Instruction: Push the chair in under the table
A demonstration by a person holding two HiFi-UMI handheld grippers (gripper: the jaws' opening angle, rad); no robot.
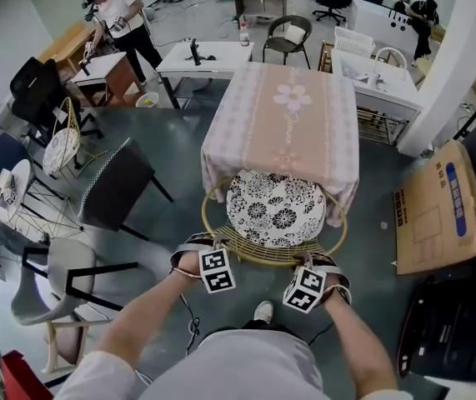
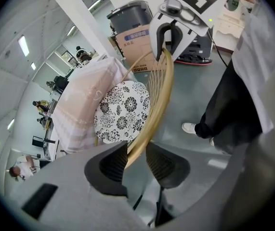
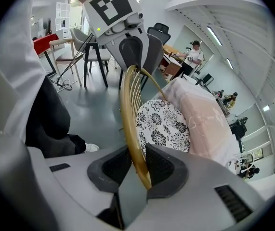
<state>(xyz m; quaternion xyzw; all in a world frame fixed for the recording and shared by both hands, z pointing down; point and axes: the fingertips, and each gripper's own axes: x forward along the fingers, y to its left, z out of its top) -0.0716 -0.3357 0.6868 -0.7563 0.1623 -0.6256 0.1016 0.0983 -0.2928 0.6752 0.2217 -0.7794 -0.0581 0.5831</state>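
The left tongs [image 2: 136, 161] are standing apart around the golden back rim [image 2: 155, 110] of the chair [image 1: 263, 259]. The rim is lying against one pad while a gap is showing at the other. The right tongs [image 3: 137, 170] are clamping the same rim further along, with both pads pressing on it. In the head view the two are sitting side by side on the near arc of the back, left and right of its middle. The chair is standing on the grey floor [image 1: 162, 223] at the near edge of the surface [image 1: 283, 123], which is wearing a pink cloth [image 1: 279, 152]. The front of the floral cushion [image 1: 275, 211] is sitting under the hanging cloth, and the rest of the seat is sticking out towards the person.
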